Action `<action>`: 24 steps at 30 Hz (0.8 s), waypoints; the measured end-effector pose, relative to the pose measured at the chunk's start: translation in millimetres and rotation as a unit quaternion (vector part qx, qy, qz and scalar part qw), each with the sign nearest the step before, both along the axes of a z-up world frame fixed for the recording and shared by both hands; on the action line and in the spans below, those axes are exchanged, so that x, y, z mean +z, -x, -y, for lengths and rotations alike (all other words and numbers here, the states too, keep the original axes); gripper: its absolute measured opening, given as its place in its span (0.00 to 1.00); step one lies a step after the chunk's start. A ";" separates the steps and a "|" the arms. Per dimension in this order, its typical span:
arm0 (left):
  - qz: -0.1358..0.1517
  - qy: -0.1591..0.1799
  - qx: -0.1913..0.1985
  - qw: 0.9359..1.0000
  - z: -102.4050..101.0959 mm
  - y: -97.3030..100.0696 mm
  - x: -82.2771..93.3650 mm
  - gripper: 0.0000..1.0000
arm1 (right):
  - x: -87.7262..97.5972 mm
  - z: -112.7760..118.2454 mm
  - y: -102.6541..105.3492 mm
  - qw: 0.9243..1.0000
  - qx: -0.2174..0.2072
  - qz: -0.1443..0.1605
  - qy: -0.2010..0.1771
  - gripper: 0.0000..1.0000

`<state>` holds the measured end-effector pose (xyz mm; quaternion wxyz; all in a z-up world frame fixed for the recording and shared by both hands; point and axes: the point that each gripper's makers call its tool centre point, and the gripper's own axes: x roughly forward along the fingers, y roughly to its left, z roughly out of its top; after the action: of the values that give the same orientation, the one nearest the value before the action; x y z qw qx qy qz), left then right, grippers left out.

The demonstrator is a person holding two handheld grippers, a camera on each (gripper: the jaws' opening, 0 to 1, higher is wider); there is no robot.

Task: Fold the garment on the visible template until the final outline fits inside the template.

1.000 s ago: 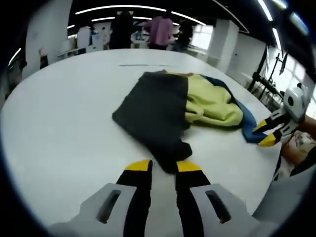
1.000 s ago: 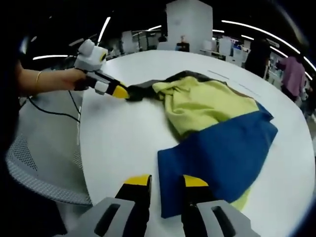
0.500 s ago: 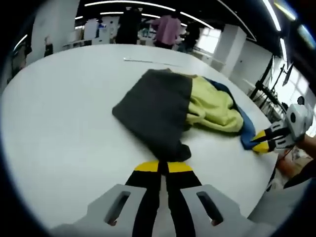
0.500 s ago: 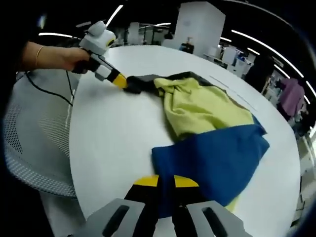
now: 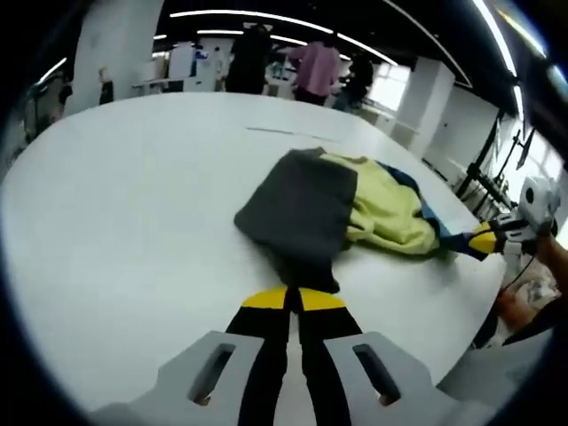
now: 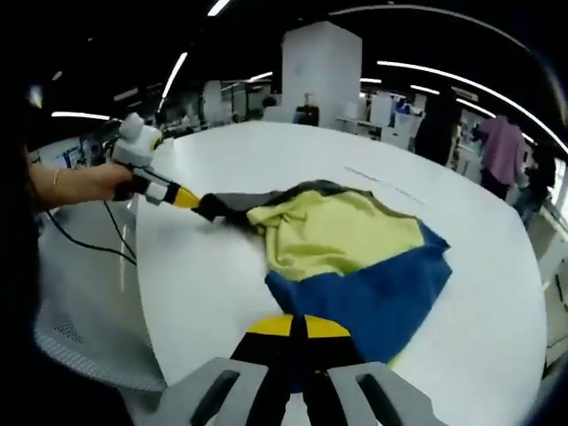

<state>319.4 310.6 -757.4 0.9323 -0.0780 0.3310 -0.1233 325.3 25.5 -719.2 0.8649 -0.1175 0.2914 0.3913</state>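
Note:
A garment lies bunched on the white table [image 5: 124, 204], with a dark grey part [image 5: 302, 209], a yellow-green part [image 5: 386, 213] and a blue edge [image 5: 428, 220]. My left gripper [image 5: 293, 299] is shut on the dark grey corner nearest it. In the left gripper view my right gripper [image 5: 482, 240] pinches the blue end at the right. In the right gripper view my right gripper [image 6: 297, 327] is shut on the blue part [image 6: 373, 297]. Beyond it lie the yellow-green part [image 6: 333, 232] and the dark grey part [image 6: 235, 206], which my left gripper [image 6: 185, 198] holds.
A thin dark line [image 5: 288, 133] marks the table behind the garment, also seen as a line [image 6: 382, 182] in the right gripper view. The table's edge [image 6: 155, 328] runs close on my side. People [image 5: 315, 67] stand far back. A hand [image 6: 84, 182] holds the left gripper.
Both grippers were open a second ago and have shut on the garment's dark grey and blue corners. The garment is now drawn out a little between them.

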 end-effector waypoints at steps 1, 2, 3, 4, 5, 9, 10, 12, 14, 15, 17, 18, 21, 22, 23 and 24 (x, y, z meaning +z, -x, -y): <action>0.003 0.000 0.004 1.000 -2.9 0.0 2.2 0.00 | 5.8 1.8 -2.8 1.000 -0.006 0.000 -0.009 0.00; 0.005 -0.001 0.009 1.000 -7.3 -0.1 4.4 0.00 | 12.8 6.0 -7.3 1.000 -0.015 -0.001 -0.020 0.00; 0.006 0.000 0.014 1.000 -10.9 -0.5 6.3 0.00 | 17.3 9.5 -10.7 0.999 -0.021 -0.003 -0.026 0.00; 0.007 -0.001 0.018 1.000 -13.8 -1.1 7.6 0.00 | 20.8 15.4 -14.5 0.999 -0.038 -0.012 -0.031 0.00; 0.009 -0.003 0.022 1.000 -18.2 -2.0 9.8 0.00 | 23.1 18.5 -16.4 0.999 -0.038 -0.014 -0.032 0.00; 0.020 -0.012 0.037 0.999 -33.0 -6.2 21.0 0.00 | 34.5 40.5 -31.5 0.995 -0.074 -0.024 -0.060 0.00; 0.023 -0.012 0.039 0.999 -35.9 -7.0 23.1 0.00 | 36.1 46.4 -34.9 0.994 -0.086 -0.027 -0.065 0.00; 0.026 -0.017 0.043 0.999 -43.5 -7.8 27.3 0.00 | 41.0 60.6 -43.0 0.991 -0.105 -0.027 -0.074 0.00; 0.029 -0.025 0.048 0.998 -50.6 -8.2 29.7 0.00 | 45.0 76.5 -50.8 0.990 -0.125 -0.020 -0.070 0.00; 0.028 -0.028 0.050 0.998 -54.9 -8.3 30.1 0.00 | 46.2 81.6 -52.9 0.989 -0.129 -0.017 -0.067 0.00; 0.027 -0.031 0.057 0.998 -62.0 -8.1 30.7 0.00 | 48.5 94.2 -58.5 0.987 -0.146 -0.015 -0.066 0.00; 0.026 -0.032 0.060 0.997 -63.4 -7.4 31.5 0.00 | 49.3 98.8 -60.6 0.986 -0.150 -0.015 -0.067 0.00; 0.030 -0.042 0.072 0.996 -73.9 -7.5 36.2 0.00 | 52.2 115.5 -67.2 0.981 -0.178 -0.016 -0.073 0.00; 0.034 -0.049 0.081 0.995 -80.1 -7.7 39.0 0.00 | 53.4 122.6 -70.1 0.979 -0.190 -0.014 -0.077 0.00; 0.037 -0.052 0.089 0.994 -85.3 -8.1 40.5 0.00 | 53.5 128.0 -71.9 0.976 -0.201 -0.016 -0.078 0.00; 0.041 -0.059 0.103 0.992 -94.1 -9.0 42.5 0.00 | 53.1 135.4 -75.0 0.974 -0.211 -0.017 -0.080 0.00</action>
<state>328.4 404.7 -715.0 0.9557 -0.0511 0.2897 -0.0097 400.3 -109.8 -666.1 0.9296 0.0222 0.2917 0.2242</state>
